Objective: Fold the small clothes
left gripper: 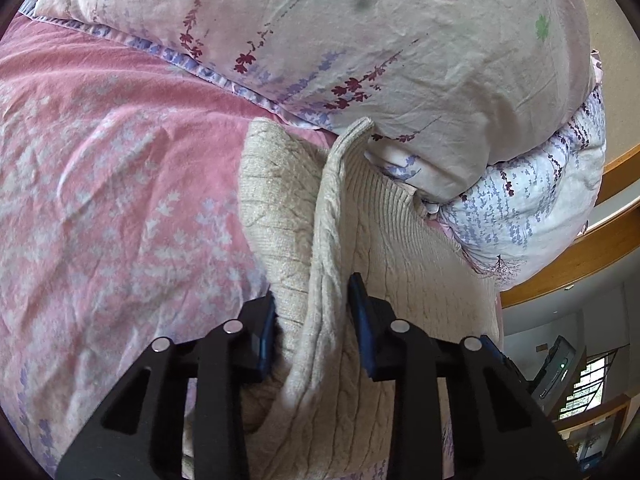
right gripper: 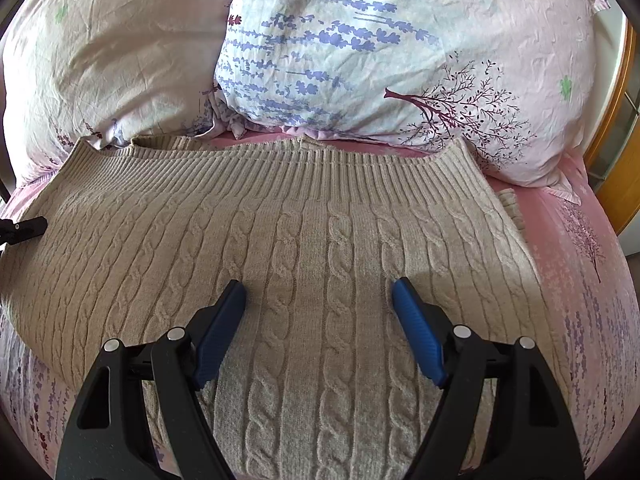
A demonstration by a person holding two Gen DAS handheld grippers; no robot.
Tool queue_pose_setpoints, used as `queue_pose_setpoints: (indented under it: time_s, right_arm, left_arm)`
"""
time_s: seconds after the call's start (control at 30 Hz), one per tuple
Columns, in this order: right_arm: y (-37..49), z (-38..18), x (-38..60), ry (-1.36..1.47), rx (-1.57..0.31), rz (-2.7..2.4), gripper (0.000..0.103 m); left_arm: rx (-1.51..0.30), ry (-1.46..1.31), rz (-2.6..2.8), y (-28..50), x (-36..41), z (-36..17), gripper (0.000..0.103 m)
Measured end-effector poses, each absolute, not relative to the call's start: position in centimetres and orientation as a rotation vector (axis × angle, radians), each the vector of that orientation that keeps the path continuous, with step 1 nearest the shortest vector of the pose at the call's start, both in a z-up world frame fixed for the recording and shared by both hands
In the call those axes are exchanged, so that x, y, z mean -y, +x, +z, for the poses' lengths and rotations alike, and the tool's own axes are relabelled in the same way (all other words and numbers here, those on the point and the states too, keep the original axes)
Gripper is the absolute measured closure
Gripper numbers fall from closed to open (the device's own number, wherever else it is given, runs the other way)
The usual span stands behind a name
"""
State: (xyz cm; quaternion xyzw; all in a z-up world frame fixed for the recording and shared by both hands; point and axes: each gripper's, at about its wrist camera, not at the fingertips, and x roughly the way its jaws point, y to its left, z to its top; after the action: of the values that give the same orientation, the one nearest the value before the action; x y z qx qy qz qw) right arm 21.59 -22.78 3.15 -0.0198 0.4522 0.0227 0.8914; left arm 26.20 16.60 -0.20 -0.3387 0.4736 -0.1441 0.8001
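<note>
A beige cable-knit sweater (right gripper: 304,240) lies flat on the pink bed sheet (right gripper: 576,264), its ribbed hem towards the pillows. My right gripper (right gripper: 318,292) hovers just above its middle, open and empty, blue pads wide apart. In the left wrist view my left gripper (left gripper: 312,292) is closed on a raised fold of the sweater (left gripper: 328,232) at its left edge; the fold stands up between the blue pads. The left gripper's tip shows at the far left of the right wrist view (right gripper: 24,229).
Two floral pillows (right gripper: 400,48) (right gripper: 104,52) lie right behind the sweater's hem. A wooden bed frame (left gripper: 580,264) runs along the right. The pink sheet (left gripper: 100,180) stretches to the left of the sweater.
</note>
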Motion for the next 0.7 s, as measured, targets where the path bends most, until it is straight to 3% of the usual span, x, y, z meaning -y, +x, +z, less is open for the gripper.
queue_pose_setpoints:
  time_s: [0.2, 0.53, 0.7]
  right_arm:
    - [21.6, 3.1, 22.7, -0.042, -0.939, 0.046, 0.025]
    - [21.6, 3.4, 22.9, -0.03, -0.945, 0.054, 0.025]
    - [21.1, 5.2, 26.4, 0.2, -0.927, 0.166, 0.025]
  left_arm:
    - [-0.999, -0.781, -0.334, 26.1, -16.6, 0.1, 0.082]
    - [-0.896, -0.875, -0.494, 24.9, -14.2, 4.5, 0.085]
    - [-0.873, -0.933, -0.576, 25.0, -11.0, 6.9, 0.085]
